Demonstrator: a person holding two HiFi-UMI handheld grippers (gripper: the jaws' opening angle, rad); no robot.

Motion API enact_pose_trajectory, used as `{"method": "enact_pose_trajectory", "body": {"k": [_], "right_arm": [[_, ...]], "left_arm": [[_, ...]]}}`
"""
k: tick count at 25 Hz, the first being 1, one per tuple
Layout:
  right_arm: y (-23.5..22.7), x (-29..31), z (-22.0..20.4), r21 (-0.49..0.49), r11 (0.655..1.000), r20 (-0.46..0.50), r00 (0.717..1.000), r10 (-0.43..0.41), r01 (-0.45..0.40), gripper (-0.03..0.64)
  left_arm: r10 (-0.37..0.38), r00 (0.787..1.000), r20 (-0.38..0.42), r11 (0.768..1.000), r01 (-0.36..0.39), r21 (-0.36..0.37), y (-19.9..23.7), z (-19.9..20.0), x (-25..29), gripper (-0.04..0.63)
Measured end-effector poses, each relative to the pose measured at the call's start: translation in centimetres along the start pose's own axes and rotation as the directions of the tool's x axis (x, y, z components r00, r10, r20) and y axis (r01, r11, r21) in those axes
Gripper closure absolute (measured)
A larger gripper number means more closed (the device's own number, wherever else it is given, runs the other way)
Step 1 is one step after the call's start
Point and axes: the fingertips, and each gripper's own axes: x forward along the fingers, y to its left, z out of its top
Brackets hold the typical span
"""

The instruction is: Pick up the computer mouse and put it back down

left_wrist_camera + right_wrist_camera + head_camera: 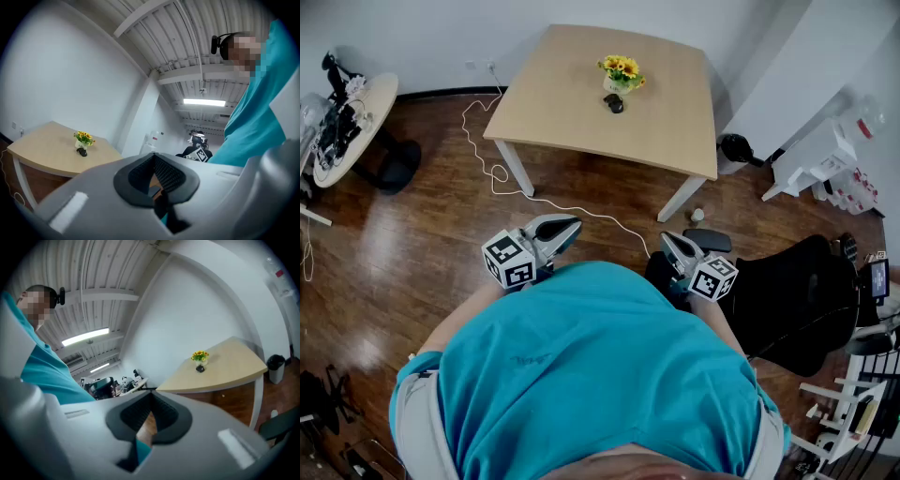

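Note:
A dark computer mouse [614, 103] lies on the light wooden table [572, 103] at the far side of the room, just in front of a small pot of yellow flowers [621, 73]. Both grippers are held close to the person's teal shirt, far from the table. The left gripper [567, 226] is shut with nothing in it, and so is the right gripper [667, 240]. From the left gripper [153, 155] the mouse [82, 152] shows small on the table at the left. Seen past the right gripper [151, 394], the mouse [200, 369] sits below the flowers [200, 356].
A white cable [487, 159] trails over the wooden floor between me and the table. A black office chair [797, 300] stands close at the right, a round side table [352, 122] with clutter at the left, and a white shelf [825, 159] and black bin [736, 148] at the right.

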Motion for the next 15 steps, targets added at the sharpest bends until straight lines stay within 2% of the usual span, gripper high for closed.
{"method": "enact_pose_trajectory", "body": {"k": [7, 11, 15], "right_arm": [[-2.6, -0.6, 0.8, -0.050, 0.998, -0.064, 0.997, 0.036, -0.039, 0.615], [-3.0, 2.7, 1.5, -0.064, 0.996, -0.089, 0.994, 0.059, -0.065, 0.615], [-2.8, 8.8, 3.0, -0.095, 0.994, -0.109, 0.993, 0.048, -0.059, 0.615]], "left_arm": [[0.020, 1.000, -0.008, 1.000, -0.020, -0.024, -0.7, -0.9, 3.3, 0.591], [0.054, 0.998, 0.015, 0.997, -0.053, -0.047, 2.4, 0.0, 2.5, 0.591], [0.023, 0.999, 0.039, 0.999, -0.021, -0.043, 7.9, 1.5, 1.4, 0.591]]}}
